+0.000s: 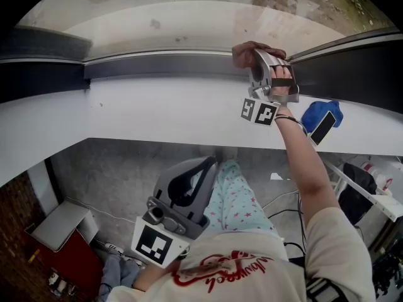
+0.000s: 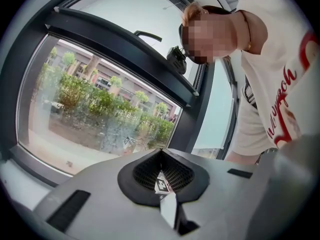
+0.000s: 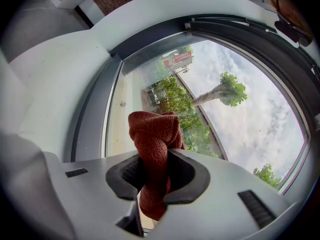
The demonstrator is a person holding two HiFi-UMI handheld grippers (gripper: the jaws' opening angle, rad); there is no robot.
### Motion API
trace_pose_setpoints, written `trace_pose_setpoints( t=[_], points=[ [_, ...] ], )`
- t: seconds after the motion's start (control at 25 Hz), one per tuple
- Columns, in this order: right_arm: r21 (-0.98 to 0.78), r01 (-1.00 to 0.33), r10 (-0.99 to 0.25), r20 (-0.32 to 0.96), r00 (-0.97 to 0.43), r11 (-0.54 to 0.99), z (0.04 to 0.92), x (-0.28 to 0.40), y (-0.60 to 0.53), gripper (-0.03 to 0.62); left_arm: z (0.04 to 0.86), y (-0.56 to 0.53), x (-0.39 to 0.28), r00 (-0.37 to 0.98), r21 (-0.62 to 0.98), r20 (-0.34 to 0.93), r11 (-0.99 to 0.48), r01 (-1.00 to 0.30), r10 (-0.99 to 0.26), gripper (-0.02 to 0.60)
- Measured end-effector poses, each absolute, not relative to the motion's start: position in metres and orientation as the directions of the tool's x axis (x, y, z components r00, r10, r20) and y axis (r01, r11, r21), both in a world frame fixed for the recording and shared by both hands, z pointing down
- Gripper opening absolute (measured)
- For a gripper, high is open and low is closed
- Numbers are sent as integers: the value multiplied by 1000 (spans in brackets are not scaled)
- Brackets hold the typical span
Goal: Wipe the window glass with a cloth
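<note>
A rust-red cloth (image 3: 154, 145) is bunched between the jaws of my right gripper (image 3: 155, 178), which is shut on it. In the head view that gripper (image 1: 262, 60) is raised to the lower edge of the window glass (image 1: 189, 17), with the cloth (image 1: 250, 51) pressed near the dark frame (image 1: 157, 65). The glass (image 3: 235, 114) fills the right gripper view, with trees and sky beyond. My left gripper (image 1: 203, 167) hangs low by the person's legs, away from the window. Its jaws (image 2: 162, 178) are shut with nothing between them.
A wide white sill (image 1: 157, 115) runs under the frame. A blue cloth (image 1: 320, 115) with a dark flat item lies on the sill at the right. A red box (image 1: 66, 260) stands on the floor at the lower left, a white rack (image 1: 371, 190) at the right. A window handle (image 2: 148, 35) shows above.
</note>
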State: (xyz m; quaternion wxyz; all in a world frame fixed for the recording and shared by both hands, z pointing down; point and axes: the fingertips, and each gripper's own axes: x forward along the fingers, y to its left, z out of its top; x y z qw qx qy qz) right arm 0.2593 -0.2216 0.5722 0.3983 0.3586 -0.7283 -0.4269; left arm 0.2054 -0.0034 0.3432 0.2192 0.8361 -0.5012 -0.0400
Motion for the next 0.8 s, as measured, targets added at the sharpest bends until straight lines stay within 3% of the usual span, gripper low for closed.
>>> trace_pose_setpoints(
  t=[0.8],
  points=[
    [857, -145, -809, 394, -435, 495, 634, 253, -219, 81, 354, -11, 202, 470, 414, 177, -368, -833, -865, 21]
  ],
)
